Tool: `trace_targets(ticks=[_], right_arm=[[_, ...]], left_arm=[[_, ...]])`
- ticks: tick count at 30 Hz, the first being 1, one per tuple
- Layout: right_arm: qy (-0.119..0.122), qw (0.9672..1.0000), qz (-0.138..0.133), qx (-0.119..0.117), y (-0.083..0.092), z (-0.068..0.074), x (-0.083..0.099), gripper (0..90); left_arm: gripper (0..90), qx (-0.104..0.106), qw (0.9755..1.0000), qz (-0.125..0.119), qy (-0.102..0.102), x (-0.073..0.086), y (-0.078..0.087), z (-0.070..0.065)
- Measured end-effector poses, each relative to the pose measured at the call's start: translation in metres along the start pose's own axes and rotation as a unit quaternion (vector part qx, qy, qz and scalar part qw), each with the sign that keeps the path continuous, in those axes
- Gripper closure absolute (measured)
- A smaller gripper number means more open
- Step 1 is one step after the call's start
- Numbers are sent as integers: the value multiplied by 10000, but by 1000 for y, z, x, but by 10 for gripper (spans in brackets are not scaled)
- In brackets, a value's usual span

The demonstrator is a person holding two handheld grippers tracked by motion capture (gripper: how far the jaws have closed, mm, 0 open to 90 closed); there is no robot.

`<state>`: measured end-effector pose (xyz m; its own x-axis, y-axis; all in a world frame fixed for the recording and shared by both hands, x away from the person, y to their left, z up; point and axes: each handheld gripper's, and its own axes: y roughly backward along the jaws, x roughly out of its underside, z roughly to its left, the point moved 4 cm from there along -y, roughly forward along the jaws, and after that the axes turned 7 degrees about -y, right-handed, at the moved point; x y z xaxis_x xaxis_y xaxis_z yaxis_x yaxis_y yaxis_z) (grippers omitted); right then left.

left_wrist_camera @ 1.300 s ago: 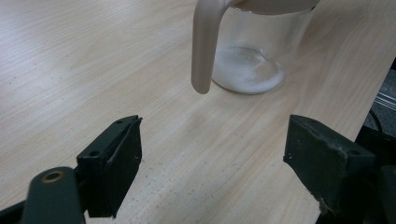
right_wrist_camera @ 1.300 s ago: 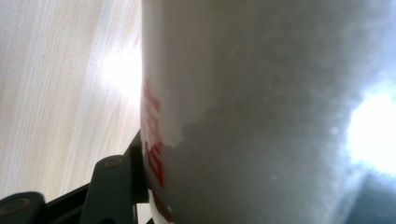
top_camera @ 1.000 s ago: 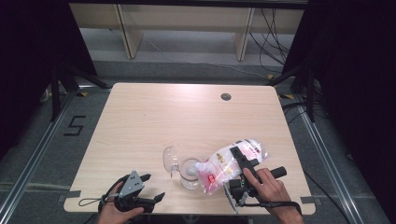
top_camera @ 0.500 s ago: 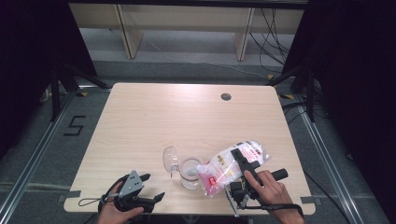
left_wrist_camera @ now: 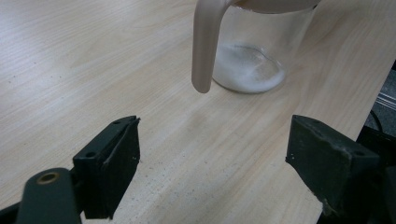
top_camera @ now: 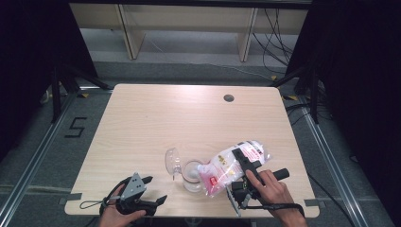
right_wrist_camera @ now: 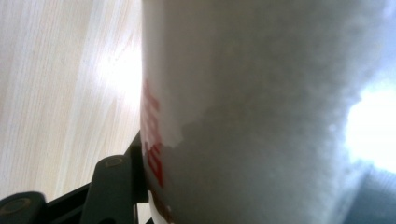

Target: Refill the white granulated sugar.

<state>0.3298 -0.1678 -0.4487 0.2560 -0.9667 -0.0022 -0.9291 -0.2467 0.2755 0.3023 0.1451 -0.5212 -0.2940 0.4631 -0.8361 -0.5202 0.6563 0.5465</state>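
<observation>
- One clear jar stands near the table's front edge, a little white powder lying on its bottom.
- One lid stands on edge just left of the jar, touching it.
- One plastic bag of white powder, printed red, tilts with its lower end over the jar's mouth.
- The right gripper clamps that bag about halfway open, jaws pressed on its sides; up close, the bag bulges against one black jaw.
- The left gripper sits at the front left corner, well apart from the jar, jaws spread wide and holding nothing.
- Two grippers, two hands, one dark grommet hole at the far edge.
</observation>
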Motion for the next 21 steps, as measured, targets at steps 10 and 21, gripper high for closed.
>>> trace_targets(ticks=[10, 21], right_arm=[[289, 9996, 47, 17, 2, 0, 4, 443], [167, 9998, -32, 50, 4, 1, -4, 443]], left_arm=[[171, 7, 10000, -35, 33, 0, 0, -1], [171, -79, 10000, -5, -4, 0, 0, 0]])
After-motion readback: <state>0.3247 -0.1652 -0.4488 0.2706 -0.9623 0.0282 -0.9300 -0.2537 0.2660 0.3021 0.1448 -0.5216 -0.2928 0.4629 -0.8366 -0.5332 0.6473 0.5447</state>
